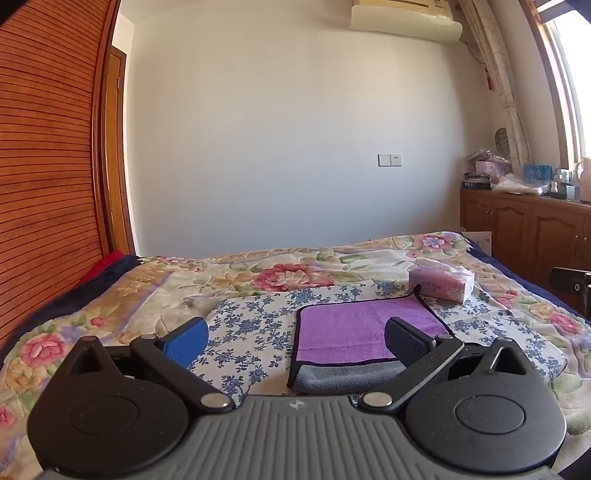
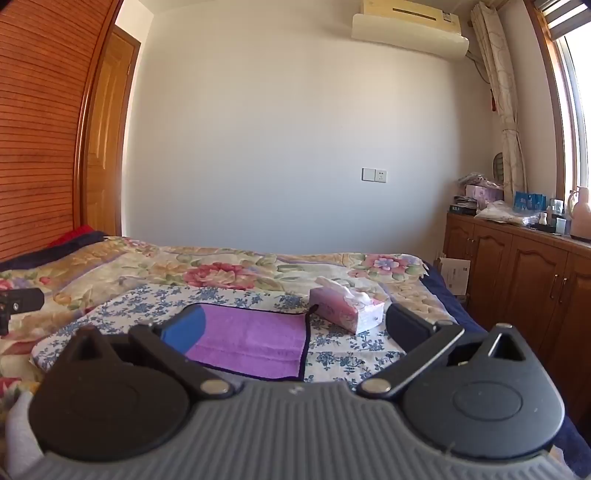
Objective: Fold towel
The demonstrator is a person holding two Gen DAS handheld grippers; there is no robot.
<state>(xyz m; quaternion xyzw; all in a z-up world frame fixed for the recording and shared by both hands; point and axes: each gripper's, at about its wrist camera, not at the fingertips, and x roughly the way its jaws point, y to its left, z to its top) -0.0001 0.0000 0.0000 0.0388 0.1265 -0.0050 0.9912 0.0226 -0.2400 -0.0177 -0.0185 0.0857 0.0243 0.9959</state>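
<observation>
Grippers: left gripper (image 1: 295,341) and right gripper (image 2: 293,326) both spread wide, holding nothing, raised above the bed (image 1: 122,291). Purple towel (image 1: 364,332) lies flat ahead between them, right of the left gripper's centreline and left of the right's; neither looks clearly nearer. Long axis uncertain. Near edge shows a grey fold. Tissue box (image 2: 347,308) sits just beside the far right corner; left side open.

A plain white wall (image 2: 258,122) carries a cream wall-mounted air conditioner (image 2: 410,31) and a white switch plate (image 2: 374,174). Daylight enters through a wood-framed window (image 2: 576,110) beside a tied patterned curtain (image 2: 506,110), above cluttered brown wooden cabinets (image 2: 517,273). A ribbed wooden wardrobe panel (image 1: 40,155) stands left of the bed's floral quilt (image 1: 258,269).
</observation>
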